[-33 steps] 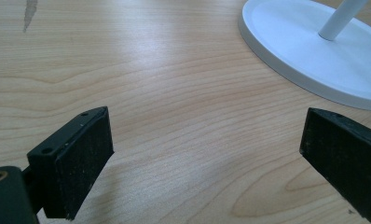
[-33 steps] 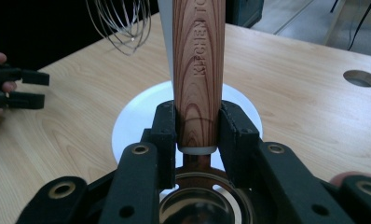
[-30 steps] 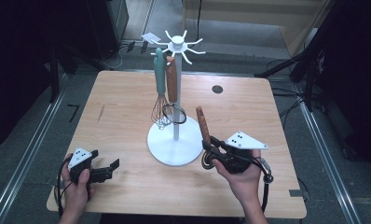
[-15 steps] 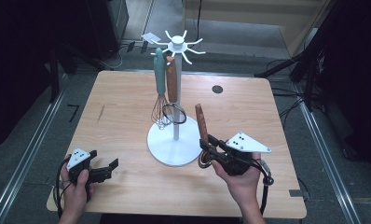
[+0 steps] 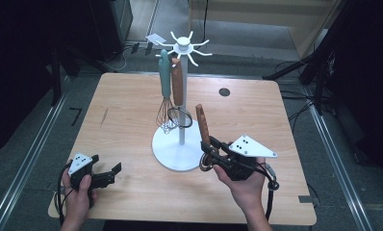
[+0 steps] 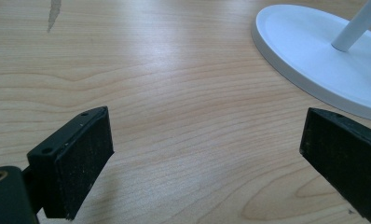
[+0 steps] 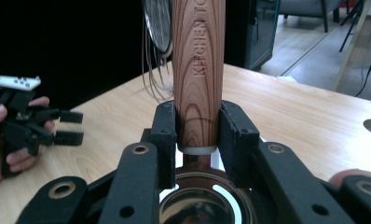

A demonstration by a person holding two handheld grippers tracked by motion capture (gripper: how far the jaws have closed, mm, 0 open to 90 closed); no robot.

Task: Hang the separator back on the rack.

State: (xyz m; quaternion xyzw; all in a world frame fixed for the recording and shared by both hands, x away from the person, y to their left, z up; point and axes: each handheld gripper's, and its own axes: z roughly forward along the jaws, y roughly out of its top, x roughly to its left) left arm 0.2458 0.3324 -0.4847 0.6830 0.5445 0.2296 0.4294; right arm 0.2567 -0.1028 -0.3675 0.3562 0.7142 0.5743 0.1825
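Observation:
A white utensil stand (image 5: 177,156) rises mid-table with hook arms at its top. From it hang a teal-handled whisk (image 5: 164,82) and a wood-handled utensil (image 5: 178,84). My right gripper (image 5: 210,147) sits just right of the stand's base, shut on a second wood-handled utensil (image 5: 202,125). Its handle (image 7: 197,70) points up from between the jaws, and its metal head (image 7: 202,205) lies below them. Low over the table's front left, my left gripper (image 5: 110,174) is open with nothing between its jaws, and the wood shows through the gap (image 6: 207,163).
The stand's round base (image 6: 323,60) lies ahead and to the right of the left gripper. A dark round hole (image 5: 223,92) marks the tabletop at the back right. Metal rails and cables run along the floor on both sides of the table.
The held utensil's handle tip has leaned slightly left, toward the stand. The left gripper has not moved.

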